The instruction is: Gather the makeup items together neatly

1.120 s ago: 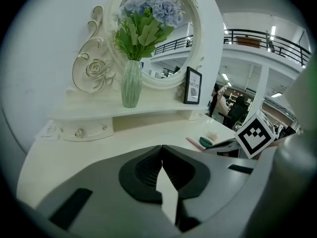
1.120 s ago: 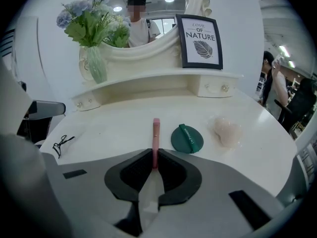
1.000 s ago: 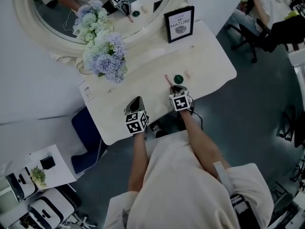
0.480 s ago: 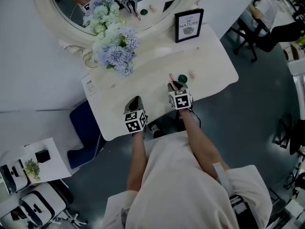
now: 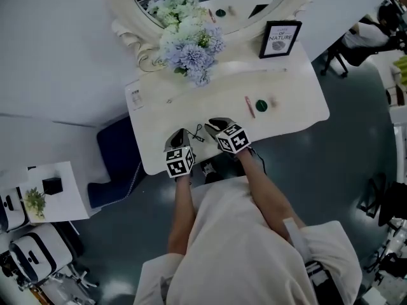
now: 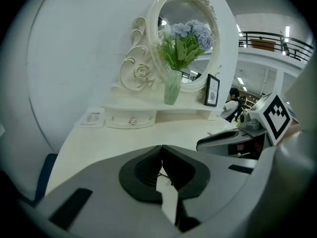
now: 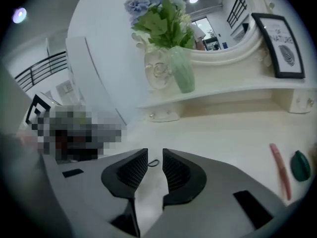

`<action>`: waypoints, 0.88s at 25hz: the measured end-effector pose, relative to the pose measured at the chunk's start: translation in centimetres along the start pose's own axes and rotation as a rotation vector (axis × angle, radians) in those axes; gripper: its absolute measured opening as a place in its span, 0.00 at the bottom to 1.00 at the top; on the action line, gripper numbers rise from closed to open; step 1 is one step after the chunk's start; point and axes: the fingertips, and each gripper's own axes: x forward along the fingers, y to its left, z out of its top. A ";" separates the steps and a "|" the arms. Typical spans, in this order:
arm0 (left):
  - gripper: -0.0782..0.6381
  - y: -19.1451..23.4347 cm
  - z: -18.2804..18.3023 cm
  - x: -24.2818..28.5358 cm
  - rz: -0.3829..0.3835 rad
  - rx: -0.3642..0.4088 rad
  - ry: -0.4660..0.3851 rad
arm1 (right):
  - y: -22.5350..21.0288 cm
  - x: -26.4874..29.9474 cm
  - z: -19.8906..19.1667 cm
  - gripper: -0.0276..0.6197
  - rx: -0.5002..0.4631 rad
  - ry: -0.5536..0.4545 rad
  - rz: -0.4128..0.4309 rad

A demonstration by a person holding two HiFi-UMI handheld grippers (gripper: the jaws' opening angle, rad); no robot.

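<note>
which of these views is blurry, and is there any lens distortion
Right gripper view: motion-smeared, the pink stick streaked; left gripper view: fairly sharp, but fisheye bends the mirror and darkens the corners; head view: dim, evenly lit, no glare on the table.

Staged dressing table (image 5: 294, 99) and mirror (image 6: 184, 13) inside a hall with railed mezzanine (image 6: 268, 35).

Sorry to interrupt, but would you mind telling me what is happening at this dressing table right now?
A person with a gripper in each hand is tidying makeup on a white dressing table. The right gripper has just been opening its jaws; they stand apart, empty, facing a small black wiry item. The left gripper is shut and empty beside it. A pink stick and a green compact lie side by side further right.
</note>
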 end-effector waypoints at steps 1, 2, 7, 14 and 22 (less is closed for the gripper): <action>0.13 0.5 -0.2 -0.3 0.005 -0.004 0.000 | 1.3 0.6 -0.2 0.24 -0.004 0.006 0.046; 0.13 1.0 -0.4 -0.6 0.008 -0.006 -0.001 | 2.4 1.1 -0.5 0.27 -0.008 0.018 0.088; 0.13 2.8 -0.9 -1.8 0.018 -0.009 -0.004 | 5.4 3.1 -3.2 0.36 -0.071 0.137 0.144; 0.13 3.9 -1.5 -2.6 0.021 -0.013 0.009 | 4.6 3.7 -5.3 0.13 -0.172 0.211 0.038; 0.13 1.0 -0.8 -1.2 -0.005 0.028 0.020 | -1.0 0.4 -2.8 0.12 -0.127 0.101 -0.150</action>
